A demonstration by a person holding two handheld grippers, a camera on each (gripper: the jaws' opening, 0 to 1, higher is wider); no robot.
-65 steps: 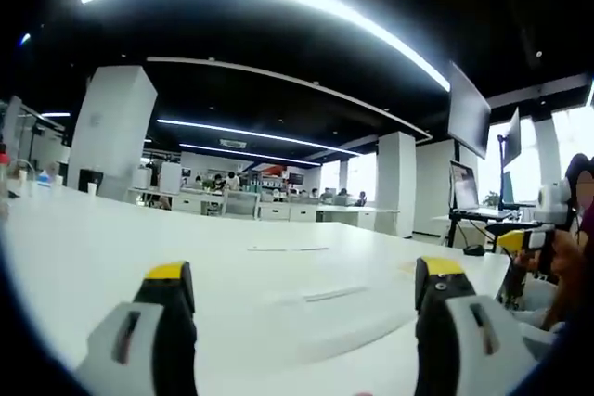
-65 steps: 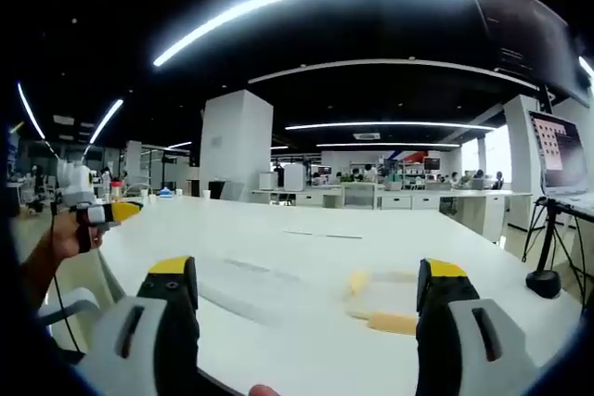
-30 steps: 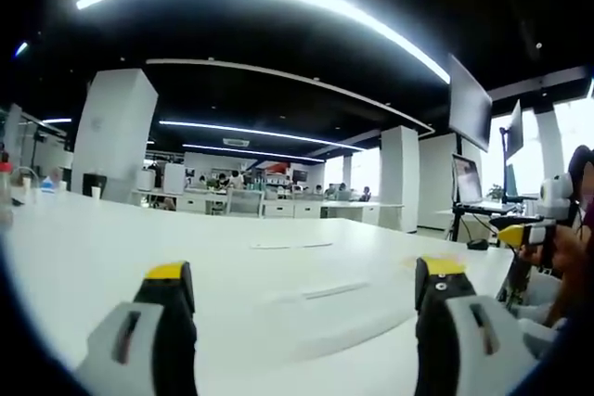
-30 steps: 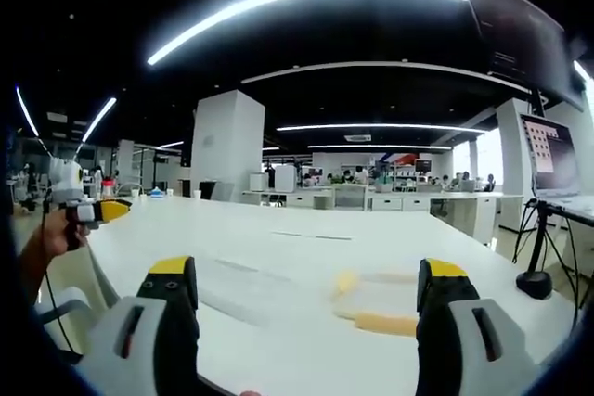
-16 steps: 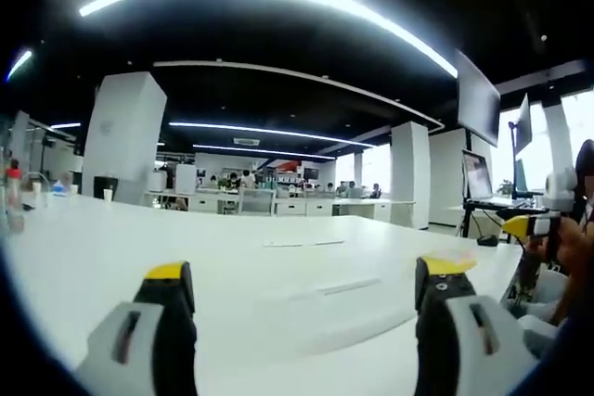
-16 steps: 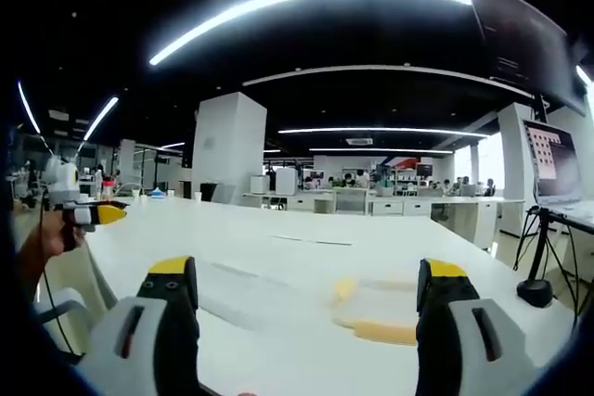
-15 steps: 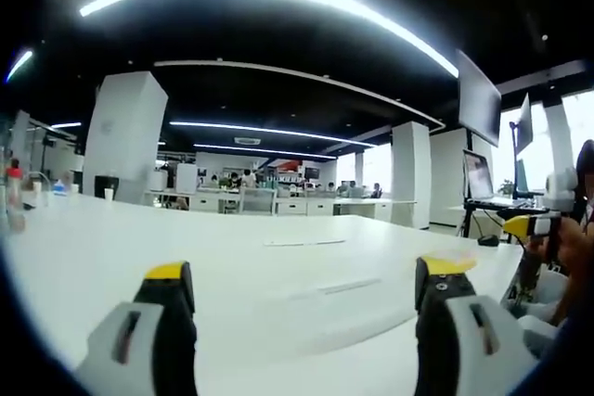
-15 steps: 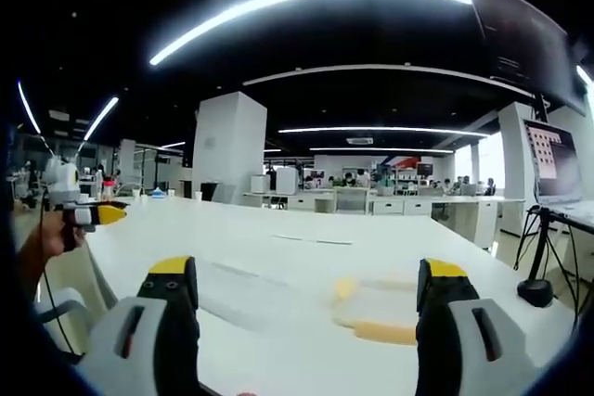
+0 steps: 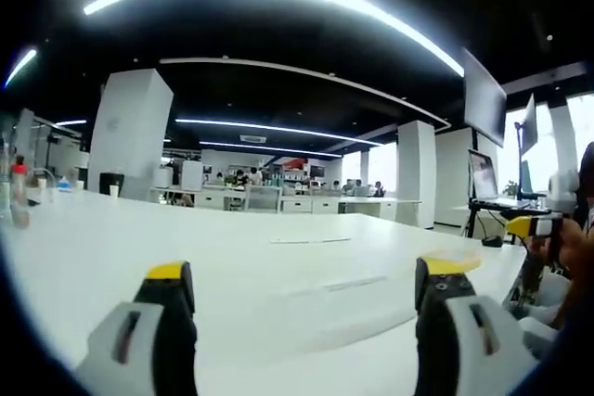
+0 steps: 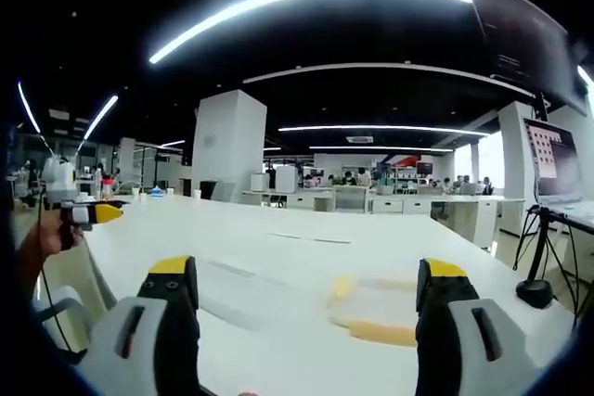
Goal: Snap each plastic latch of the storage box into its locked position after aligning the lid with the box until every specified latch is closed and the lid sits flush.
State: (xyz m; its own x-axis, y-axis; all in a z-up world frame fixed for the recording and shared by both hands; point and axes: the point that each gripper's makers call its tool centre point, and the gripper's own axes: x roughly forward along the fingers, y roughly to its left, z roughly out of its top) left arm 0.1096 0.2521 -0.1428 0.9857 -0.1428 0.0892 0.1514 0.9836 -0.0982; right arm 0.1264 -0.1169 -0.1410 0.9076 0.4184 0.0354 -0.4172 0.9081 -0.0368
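Two jaws of the left gripper (image 9: 302, 299) stand wide apart in the left gripper view, holding nothing, held low over a white table (image 9: 121, 248). At three o'clock a hand carries the right gripper (image 9: 531, 225).

In the right gripper view, the right gripper (image 10: 302, 299) is likewise spread and empty, aimed level as if approaching. At five o'clock lies a pale blur with yellow latches (image 10: 380, 329), probably the storage box (image 10: 371, 308). At nine o'clock is the left gripper (image 10: 79, 210).

Both views look low and level across the same white table (image 9: 139, 248), facing the office.
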